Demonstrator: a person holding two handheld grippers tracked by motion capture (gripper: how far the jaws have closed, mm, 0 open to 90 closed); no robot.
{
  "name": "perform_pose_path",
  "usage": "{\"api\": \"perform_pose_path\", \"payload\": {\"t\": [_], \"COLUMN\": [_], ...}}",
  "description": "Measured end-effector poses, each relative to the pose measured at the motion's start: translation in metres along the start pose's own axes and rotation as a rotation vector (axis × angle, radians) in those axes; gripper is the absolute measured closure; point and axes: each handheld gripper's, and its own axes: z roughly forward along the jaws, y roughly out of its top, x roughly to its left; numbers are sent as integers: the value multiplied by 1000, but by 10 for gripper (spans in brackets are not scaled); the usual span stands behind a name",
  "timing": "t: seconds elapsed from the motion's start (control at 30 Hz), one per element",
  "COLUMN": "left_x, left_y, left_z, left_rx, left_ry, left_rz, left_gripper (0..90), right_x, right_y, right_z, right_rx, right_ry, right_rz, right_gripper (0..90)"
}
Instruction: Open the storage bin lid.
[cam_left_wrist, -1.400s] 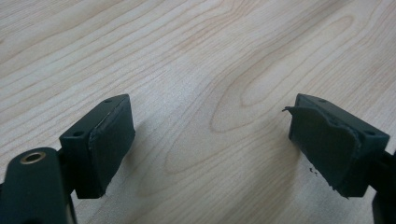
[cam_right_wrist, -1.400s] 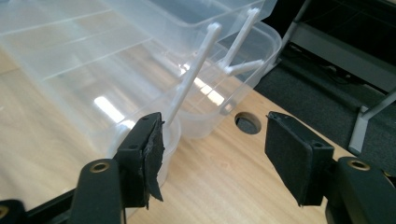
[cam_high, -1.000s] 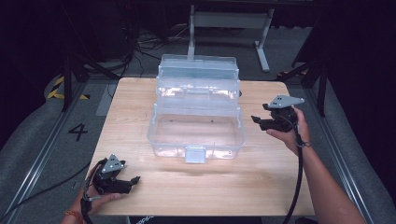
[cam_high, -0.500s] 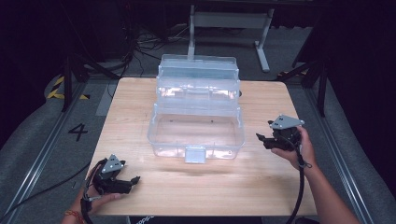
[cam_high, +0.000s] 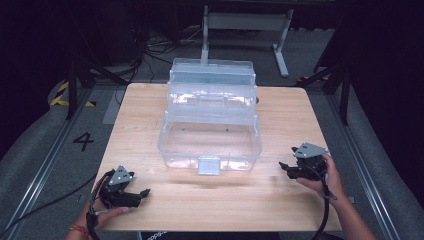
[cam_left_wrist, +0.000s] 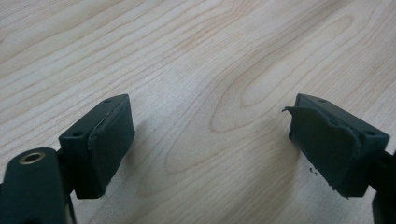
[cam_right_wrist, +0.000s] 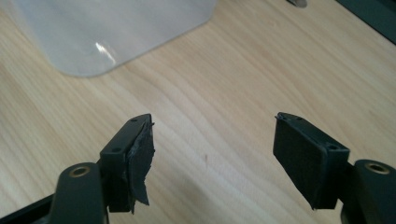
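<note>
My left gripper (cam_high: 141, 192) rests low on the table (cam_high: 210, 205), near-left of the clear box (cam_high: 210, 127), jaws spread wide with only bare wood between them. My right gripper (cam_high: 284, 167) sits right of the box's front corner, jaws likewise wide and holding nothing. The box stands mid-table, tiers folded open, well apart from both grippers.

Open storage box (cam_high: 210, 120) stands at the centre of the table (cam_high: 280, 200). Left gripper (cam_high: 142, 192) sits front-left, right gripper (cam_high: 284, 167) front-right, both well apart from the box.
</note>
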Motion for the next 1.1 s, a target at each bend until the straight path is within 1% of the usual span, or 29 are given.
{"api": "perform_pose_path", "payload": {"t": [0.2,0.3,0.33,0.4,0.43,0.5,0.57,0.6,0.63,0.67,0.77,0.83,0.87,1.0,1.1], "left_x": [0,1,1,1,1,1,1,1,1,1,1,0,0,-1,0], "left_y": [0,0,0,0,0,0,0,0,1,1,1,0,0,0,0], "left_z": [0,0,0,0,0,0,0,0,0,0,0,0,0,0,0], "left_rx": [1,4,4,1,1,1,1,1,3,3,4,4,1,1,0], "left_ry": [-1,5,5,3,3,3,3,3,5,6,7,8,4,4,2], "left_rz": [0,10,10,8,8,8,9,8,8,8,9,8,-3,-4,-5], "left_gripper": [145,144,144,144,143,143,143,143,143,143,143,143,143,144,144], "right_x": [2,3,3,5,8,11,12,12,11,10,9,9,9,9,9], "right_y": [-25,-37,-37,-45,-52,-59,-66,-71,-73,-74,-75,-75,-75,-74,-74], "right_z": [-4,-6,-6,-6,-6,-7,-8,-9,-9,-10,-10,-9,-9,-8,-8], "right_rx": [7,8,8,12,14,8,-16,-38,-43,-35,-25,-25,-21,-18,-15], "right_ry": [13,25,25,43,52,72,97,122,134,140,151,152,148,141,138], "right_rz": [35,57,57,72,85,111,151,183,199,216,239,239,237,250,251], "right_gripper": [274,258,258,243,229,222,217,217,209,191,183,181,171,151,147]}}
